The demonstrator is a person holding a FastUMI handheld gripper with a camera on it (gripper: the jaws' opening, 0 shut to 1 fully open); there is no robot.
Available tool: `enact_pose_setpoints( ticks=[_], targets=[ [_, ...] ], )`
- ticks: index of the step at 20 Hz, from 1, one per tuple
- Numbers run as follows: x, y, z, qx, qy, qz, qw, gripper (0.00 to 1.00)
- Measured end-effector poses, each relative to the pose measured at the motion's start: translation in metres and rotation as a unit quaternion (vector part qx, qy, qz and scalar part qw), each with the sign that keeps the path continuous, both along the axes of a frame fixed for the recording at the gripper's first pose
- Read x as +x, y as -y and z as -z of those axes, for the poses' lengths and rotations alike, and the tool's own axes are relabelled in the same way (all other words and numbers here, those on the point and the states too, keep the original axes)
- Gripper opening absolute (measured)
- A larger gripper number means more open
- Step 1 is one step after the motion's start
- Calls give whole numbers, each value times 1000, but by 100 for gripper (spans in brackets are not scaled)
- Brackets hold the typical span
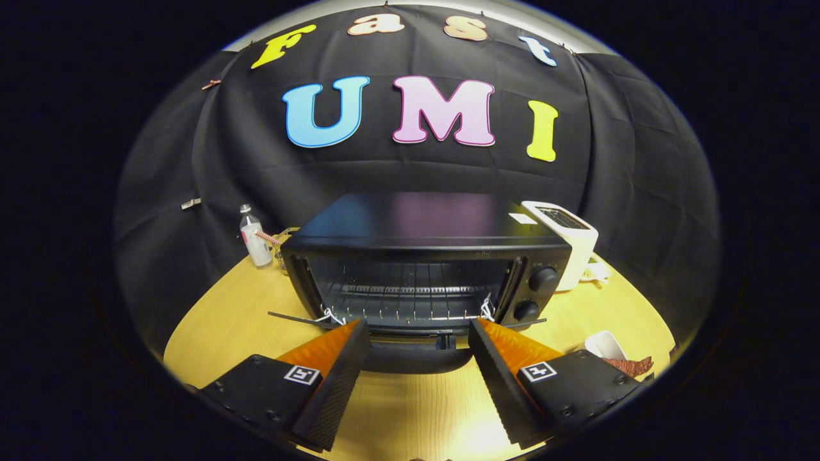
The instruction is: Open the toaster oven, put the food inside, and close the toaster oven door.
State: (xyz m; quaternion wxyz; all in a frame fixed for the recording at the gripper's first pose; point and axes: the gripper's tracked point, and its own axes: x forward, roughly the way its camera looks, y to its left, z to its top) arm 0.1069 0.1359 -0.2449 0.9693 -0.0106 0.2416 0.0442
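Black toaster oven point(423, 256) sits just beyond spread tongs point(419, 336).

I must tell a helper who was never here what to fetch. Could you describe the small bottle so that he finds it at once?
Start at the black toaster oven, which stands with its door open just beyond the open gripper. The bottle stands upright on the wooden table beside the oven, on the side away from its knobs. It is small, clear and pale-capped, unlike the white toaster across the oven.

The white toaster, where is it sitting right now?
In the gripper view, the white toaster stands on the wooden table at the far right side of the black toaster oven, against the booth's cloth wall, well beyond the open hand-held gripper.
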Motion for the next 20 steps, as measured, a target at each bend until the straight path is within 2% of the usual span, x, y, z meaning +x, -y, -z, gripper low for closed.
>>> enact_pose_setpoints(
  ticks=[9,15,20],
  targets=[
    [-61,12,66,-20,-84,-33,996,97],
    [-81,44,9,-28,-45,-57,997,97],
    [-89,108,-52,-40,-18,-43,998,98]
  ],
)
